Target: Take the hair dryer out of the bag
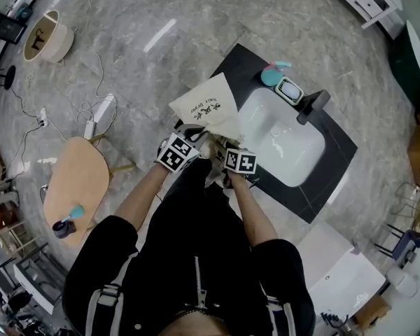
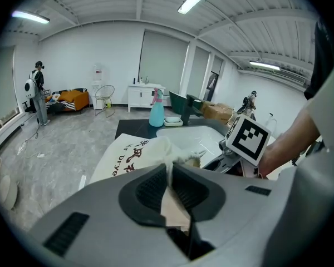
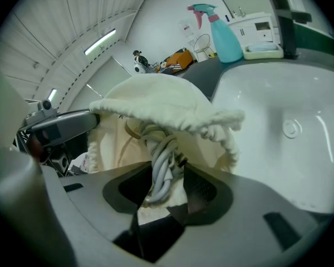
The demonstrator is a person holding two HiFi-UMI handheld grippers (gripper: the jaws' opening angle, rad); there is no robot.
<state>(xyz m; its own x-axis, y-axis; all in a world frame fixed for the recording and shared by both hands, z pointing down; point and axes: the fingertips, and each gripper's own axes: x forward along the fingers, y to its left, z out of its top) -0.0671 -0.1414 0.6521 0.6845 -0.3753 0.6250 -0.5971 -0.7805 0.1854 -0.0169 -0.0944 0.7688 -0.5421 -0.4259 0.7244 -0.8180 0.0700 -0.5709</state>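
Found left claw (image 2: 170, 177) clamped on rim of cream cloth bag (image 2: 125, 154), on black counter (image 1: 241, 65). Found right claw (image 3: 167, 185) clamped on grey bundled cord (image 3: 161, 154) at bag mouth. Judged hair dryer inside; withdrawal outstanding.

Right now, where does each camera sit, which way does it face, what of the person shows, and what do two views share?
Head view: on the person's head, facing down at the bag beside the sink; both forearms show.
Left gripper view: on the left hand-held gripper, facing across the bag; right forearm shows.
Right gripper view: on the right hand-held gripper, facing into the bag at a cord; no arm shows.
Both gripper views share the spray bottle.
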